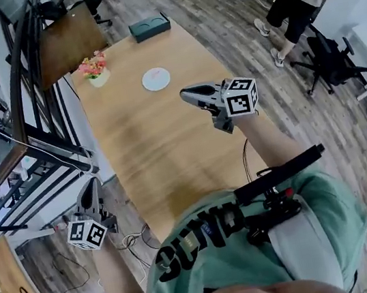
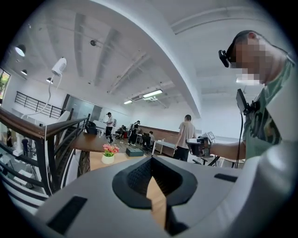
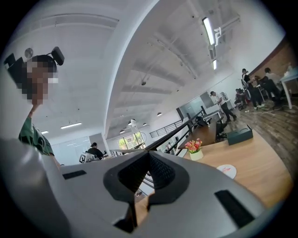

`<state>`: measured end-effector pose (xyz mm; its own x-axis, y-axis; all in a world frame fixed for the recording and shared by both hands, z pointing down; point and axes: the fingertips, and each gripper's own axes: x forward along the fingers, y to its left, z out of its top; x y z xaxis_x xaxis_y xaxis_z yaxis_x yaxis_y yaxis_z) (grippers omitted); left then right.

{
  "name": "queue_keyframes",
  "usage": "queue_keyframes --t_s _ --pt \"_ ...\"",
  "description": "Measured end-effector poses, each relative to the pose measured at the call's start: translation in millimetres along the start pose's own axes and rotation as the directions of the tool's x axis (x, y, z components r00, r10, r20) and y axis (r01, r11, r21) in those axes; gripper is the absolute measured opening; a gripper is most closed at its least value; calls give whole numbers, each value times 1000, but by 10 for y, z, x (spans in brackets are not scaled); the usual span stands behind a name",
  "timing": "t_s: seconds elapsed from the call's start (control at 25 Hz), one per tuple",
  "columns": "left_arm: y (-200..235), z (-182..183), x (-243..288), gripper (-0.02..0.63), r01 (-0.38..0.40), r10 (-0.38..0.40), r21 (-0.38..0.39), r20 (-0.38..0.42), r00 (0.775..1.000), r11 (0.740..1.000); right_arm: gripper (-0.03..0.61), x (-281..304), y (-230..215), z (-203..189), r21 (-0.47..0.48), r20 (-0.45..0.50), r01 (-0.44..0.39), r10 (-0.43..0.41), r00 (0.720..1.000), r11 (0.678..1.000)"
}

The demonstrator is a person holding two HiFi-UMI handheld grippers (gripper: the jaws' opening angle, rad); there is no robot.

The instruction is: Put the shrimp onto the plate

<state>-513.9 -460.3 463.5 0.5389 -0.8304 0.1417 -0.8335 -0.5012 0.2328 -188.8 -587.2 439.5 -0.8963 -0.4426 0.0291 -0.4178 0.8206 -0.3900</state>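
Fingers on the left gripper (image 2: 150, 161) are clenched tip to tip with nothing between them, and those on the right gripper (image 3: 148, 156) are likewise pressed together and empty. No shrimp shows in any view, on the counter (image 1: 148, 141) or in either grip, so which way it lies, and how its long axis runs, cannot be told.

What can be read is the plate (image 1: 156, 79). It sits flat toward the far end of the counter, between the flower pot (image 1: 95, 70) on its left and the dark box (image 1: 149, 27) beyond it, apart from both. The right gripper hangs over the counter's right side, its closed tips aimed leftward, and the plate lies near, ahead and a little left of them. The left gripper is held low, off the counter's left edge beside the stair railing (image 1: 31, 97), well apart from the plate.

Judging by that, the right hand is the nearer for any placing. Both pairs of fingers would need to release before taking anything.
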Motion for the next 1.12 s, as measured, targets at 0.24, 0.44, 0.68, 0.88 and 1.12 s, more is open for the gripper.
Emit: queue_keyframes --t_s 0.24,0.44,0.68,0.88,1.12 --pt "-183 -64 -612 3 -16 16 7 14 1000 1000 6 13 438 207 -57 -8 -15 15 1000 998" --pt "-622 -105 -704 3 12 -10 -35 53 999 999 6 -265 564 385 -82 14 -19 20 1000 996" --pt "-1422 -70 -352 3 76 -75 -22 57 996 997 6 -943 438 541 -90 45 -38 42 998 995" --pt "-2292 -31 168 3 114 -112 -19 73 991 993 6 -1780 155 567 -89 45 -48 53 998 995" --pt "-3244 -287 661 3 128 -125 -87 43 991 988 6 -2774 -238 259 -16 15 -49 50 999 999"
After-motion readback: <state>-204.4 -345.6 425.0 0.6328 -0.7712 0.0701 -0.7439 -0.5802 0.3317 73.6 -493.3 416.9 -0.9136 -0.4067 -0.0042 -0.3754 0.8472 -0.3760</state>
